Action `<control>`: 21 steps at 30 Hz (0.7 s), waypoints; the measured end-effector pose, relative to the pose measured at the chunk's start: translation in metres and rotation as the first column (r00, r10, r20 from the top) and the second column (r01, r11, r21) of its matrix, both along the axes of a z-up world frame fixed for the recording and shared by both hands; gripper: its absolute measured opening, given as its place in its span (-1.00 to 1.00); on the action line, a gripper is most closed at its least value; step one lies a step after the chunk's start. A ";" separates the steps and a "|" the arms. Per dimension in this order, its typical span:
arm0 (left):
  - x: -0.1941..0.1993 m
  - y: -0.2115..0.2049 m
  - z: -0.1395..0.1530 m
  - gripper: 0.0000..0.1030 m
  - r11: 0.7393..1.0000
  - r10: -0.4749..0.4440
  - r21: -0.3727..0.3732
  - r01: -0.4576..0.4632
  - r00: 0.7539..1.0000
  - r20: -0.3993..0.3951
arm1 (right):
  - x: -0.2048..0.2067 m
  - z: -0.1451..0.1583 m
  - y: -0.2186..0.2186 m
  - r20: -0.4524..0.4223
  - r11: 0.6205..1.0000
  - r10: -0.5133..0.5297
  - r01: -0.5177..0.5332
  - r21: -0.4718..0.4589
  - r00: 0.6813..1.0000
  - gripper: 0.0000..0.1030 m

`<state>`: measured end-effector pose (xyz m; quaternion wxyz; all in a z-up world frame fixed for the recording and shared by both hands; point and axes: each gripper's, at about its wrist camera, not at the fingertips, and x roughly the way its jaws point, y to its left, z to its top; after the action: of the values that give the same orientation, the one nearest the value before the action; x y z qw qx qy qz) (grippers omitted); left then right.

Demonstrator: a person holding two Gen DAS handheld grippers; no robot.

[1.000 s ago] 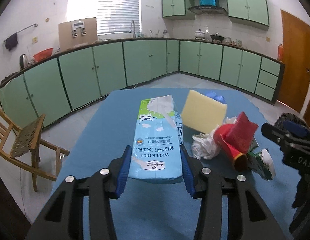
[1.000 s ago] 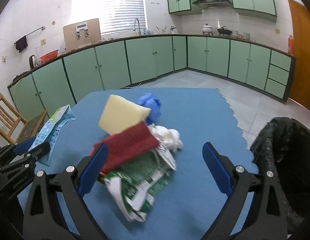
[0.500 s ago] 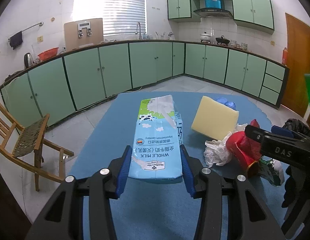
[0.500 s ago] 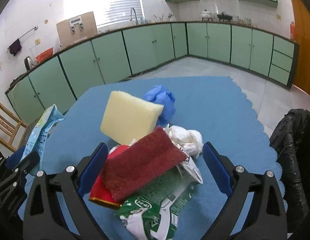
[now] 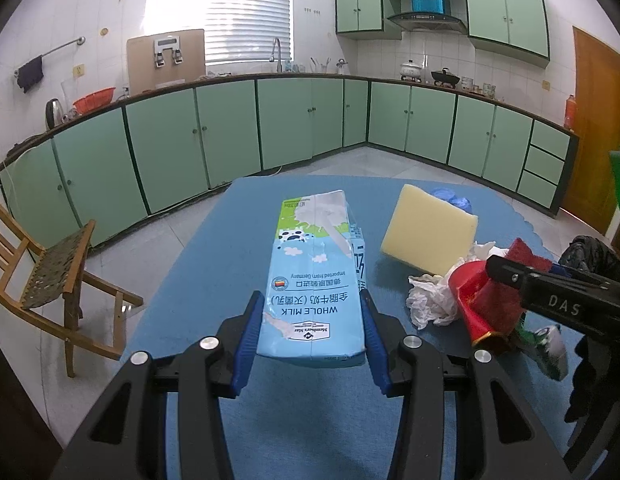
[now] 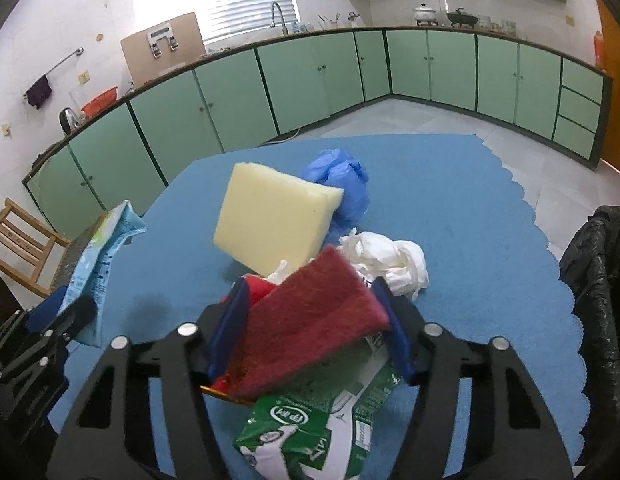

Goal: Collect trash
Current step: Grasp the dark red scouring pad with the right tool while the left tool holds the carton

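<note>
The left gripper (image 5: 312,338) held the blue milk carton (image 5: 316,280) between its jaws above the bench (image 5: 214,248). Near its right lay a yellow sponge (image 5: 428,232) and white crumpled paper (image 5: 432,300).

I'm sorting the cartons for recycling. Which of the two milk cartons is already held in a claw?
The blue whole-milk carton, clamped between the left claw pads. The green carton lies crumpled on the blue cloth under the red scouring pad, ungripped.
</note>
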<state>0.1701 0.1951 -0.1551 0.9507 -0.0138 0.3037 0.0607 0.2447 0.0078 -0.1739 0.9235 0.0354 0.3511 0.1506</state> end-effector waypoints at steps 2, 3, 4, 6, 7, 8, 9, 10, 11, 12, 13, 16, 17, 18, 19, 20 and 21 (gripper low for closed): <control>-0.001 -0.002 0.001 -0.10 1.000 -0.004 -0.001 0.004 1.000 0.001 | -0.003 0.004 -0.003 0.007 1.000 0.017 -0.017 0.015 1.000 -0.13; -0.001 -0.003 0.001 -0.10 1.000 -0.006 -0.002 0.006 1.000 0.003 | -0.005 0.006 -0.003 0.014 1.000 0.025 -0.025 0.017 1.000 -0.34; -0.002 -0.004 0.002 -0.10 1.000 -0.009 -0.002 0.009 1.000 0.004 | -0.007 0.009 -0.003 0.020 0.998 0.049 -0.050 0.025 0.999 -0.43; -0.002 -0.006 0.003 -0.10 1.000 -0.014 -0.003 0.014 1.000 0.006 | -0.009 0.015 -0.005 0.034 0.997 0.067 -0.068 0.028 0.997 -0.56; -0.003 -0.008 0.004 -0.10 1.000 -0.016 -0.002 0.016 1.000 0.008 | -0.011 0.018 -0.005 0.043 0.996 0.080 -0.082 0.025 0.996 -0.62; -0.003 -0.009 0.005 -0.10 1.000 -0.019 -0.002 0.019 1.000 0.010 | -0.013 0.021 -0.004 0.050 0.995 0.094 -0.095 0.024 0.994 -0.64; -0.003 -0.009 0.006 -0.10 1.000 -0.020 -0.003 0.020 1.000 0.012 | -0.015 0.024 -0.004 0.057 0.994 0.104 -0.106 0.020 0.993 -0.66; -0.003 -0.010 0.007 -0.10 1.000 -0.021 -0.003 0.021 1.000 0.013 | -0.016 0.027 -0.004 0.063 0.994 0.109 -0.110 0.017 0.992 -0.67; -0.003 -0.010 0.008 -0.10 1.000 -0.022 -0.004 0.022 1.000 0.015 | -0.018 0.029 -0.004 0.069 0.993 0.114 -0.116 0.016 0.991 -0.69; -0.004 -0.011 0.009 -0.10 1.000 -0.023 -0.004 0.023 1.000 0.018 | -0.019 0.031 -0.004 0.073 0.992 0.120 -0.122 0.018 0.990 -0.70; -0.003 -0.011 0.010 -0.10 1.000 -0.025 -0.004 0.025 0.999 0.021 | -0.020 0.032 -0.004 0.075 0.992 0.122 -0.124 0.019 0.990 -0.70; -0.005 -0.013 0.015 -0.10 0.999 -0.034 0.001 0.034 0.999 0.030 | -0.023 0.038 -0.006 0.082 0.992 0.121 -0.124 0.024 0.989 -0.70; -0.006 -0.015 0.017 -0.10 0.999 -0.038 0.001 0.038 0.999 0.033 | -0.024 0.040 -0.008 0.086 0.992 0.121 -0.123 0.028 0.989 -0.70; -0.006 -0.016 0.019 -0.10 0.999 -0.042 0.001 0.042 0.998 0.037 | -0.024 0.042 -0.009 0.089 0.992 0.121 -0.124 0.030 0.989 -0.70; -0.006 -0.017 0.021 -0.10 0.999 -0.045 0.001 0.045 0.998 0.039 | -0.026 0.045 -0.010 0.095 0.992 0.121 -0.125 0.034 0.988 -0.70; -0.007 -0.019 0.022 -0.10 0.999 -0.048 0.002 0.048 0.998 0.042 | -0.027 0.047 -0.011 0.101 0.991 0.121 -0.125 0.037 0.988 -0.70; -0.008 -0.020 0.024 -0.10 0.999 -0.051 0.003 0.051 0.998 0.044 | -0.028 0.049 -0.012 0.105 0.991 0.121 -0.125 0.039 0.987 -0.70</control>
<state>0.1622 0.1746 -0.1312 0.9584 -0.0067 0.2829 0.0366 0.2168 -0.0041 -0.1249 0.9282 0.0269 0.3012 0.2168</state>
